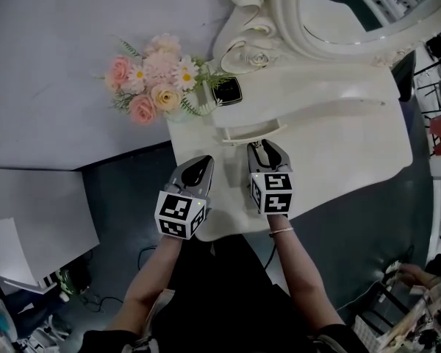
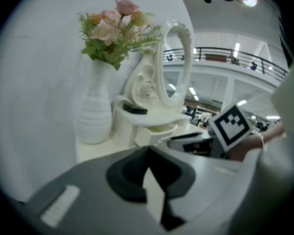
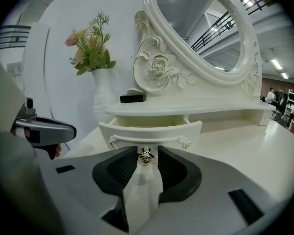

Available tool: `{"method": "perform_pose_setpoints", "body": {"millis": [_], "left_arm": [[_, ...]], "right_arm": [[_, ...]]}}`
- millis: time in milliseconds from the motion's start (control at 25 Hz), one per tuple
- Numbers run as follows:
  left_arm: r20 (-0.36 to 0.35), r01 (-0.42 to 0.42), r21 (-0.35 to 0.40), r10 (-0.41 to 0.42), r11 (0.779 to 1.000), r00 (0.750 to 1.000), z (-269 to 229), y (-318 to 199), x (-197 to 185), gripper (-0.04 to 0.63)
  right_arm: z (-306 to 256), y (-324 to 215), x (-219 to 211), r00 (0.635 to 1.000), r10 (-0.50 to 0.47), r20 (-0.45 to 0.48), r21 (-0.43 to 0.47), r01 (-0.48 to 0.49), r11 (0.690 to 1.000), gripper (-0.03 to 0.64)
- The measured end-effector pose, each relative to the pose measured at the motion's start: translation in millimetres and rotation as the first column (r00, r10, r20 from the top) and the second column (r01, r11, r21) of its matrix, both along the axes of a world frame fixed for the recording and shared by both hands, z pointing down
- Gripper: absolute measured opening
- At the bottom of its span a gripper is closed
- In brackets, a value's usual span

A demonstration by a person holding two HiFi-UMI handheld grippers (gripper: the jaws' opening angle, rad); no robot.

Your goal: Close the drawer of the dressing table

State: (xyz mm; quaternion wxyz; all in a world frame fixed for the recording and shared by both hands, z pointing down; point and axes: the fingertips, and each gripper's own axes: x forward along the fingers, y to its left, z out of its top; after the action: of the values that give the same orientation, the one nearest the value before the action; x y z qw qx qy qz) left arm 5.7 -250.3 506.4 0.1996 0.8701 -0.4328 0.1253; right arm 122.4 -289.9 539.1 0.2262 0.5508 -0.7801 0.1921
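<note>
DRESSING TABLE (image 1: 356, 134): white, w/ raised shelf (image 3: 196, 107) along its back edge and oval mirror (image 3: 201, 28) in a carved frame above.

1. Drawer (image 3: 152, 131): under the shelf's left end, standing pulled out toward the table's front edge. Curved front, small metal knob (image 3: 146, 155) at centre.
2. Vase (image 3: 104, 94): white, ribbed, upright at the table's back-left corner; holds pink and cream flowers (image 1: 154, 79) w/ green sprigs.
3. Black case (image 3: 133, 97): small, flat, on the shelf's left end, just beside the vase (contents can't be made out).
4. Right gripper (image 3: 147, 151): over the table top directly in front of the drawer, aimed at its front. Jaws spread; the knob sits between the tips, pads not pressing on it. Marker cube (image 1: 272, 193) on its rear; thin bracelet (image 1: 281, 231) on the wrist behind.
5. Left gripper (image 2: 148, 153): over the table's front-left edge, beside the right gripper and apart from the drawer. Jaw tips meet, nothing between them. Marker cube (image 1: 181, 213) likewise on its rear.
6. Person: both forearms reach in from the table's front edge, one gripper per hand.
</note>
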Motion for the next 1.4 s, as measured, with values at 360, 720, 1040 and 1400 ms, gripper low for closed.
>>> {"method": "perform_pose_setpoints", "body": {"millis": [360,720,1040,1400], "left_arm": [[0.002,0.023,-0.008,-0.023,1.000,1.000,2.1,1.2,-6.1,0.005],[0.000,0.035,-0.008,-0.035,0.999,0.999,2.0,-1.2,-10.0,0.005],[0.001,0.044,-0.011,-0.044,0.999,0.999,2.7,-1.5,-12.8,0.005],[0.004,0.063,-0.009,-0.063,0.998,0.998,3.0,-4.2,-23.6,0.005]], "right_arm": [[1.5,-10.3,-8.3,0.999,-0.029,-0.034,0.004,0.029,1.000,0.124],[1.6,-23.9,-9.7,0.998,-0.033,-0.059,0.018,0.034,0.999,0.124],[0.5,-37.3,-12.0,0.997,-0.040,-0.067,0.033,0.043,0.999,0.124],[1.3,-48.6,-13.8,0.998,-0.031,-0.062,0.039,0.033,0.999,0.123]]}}
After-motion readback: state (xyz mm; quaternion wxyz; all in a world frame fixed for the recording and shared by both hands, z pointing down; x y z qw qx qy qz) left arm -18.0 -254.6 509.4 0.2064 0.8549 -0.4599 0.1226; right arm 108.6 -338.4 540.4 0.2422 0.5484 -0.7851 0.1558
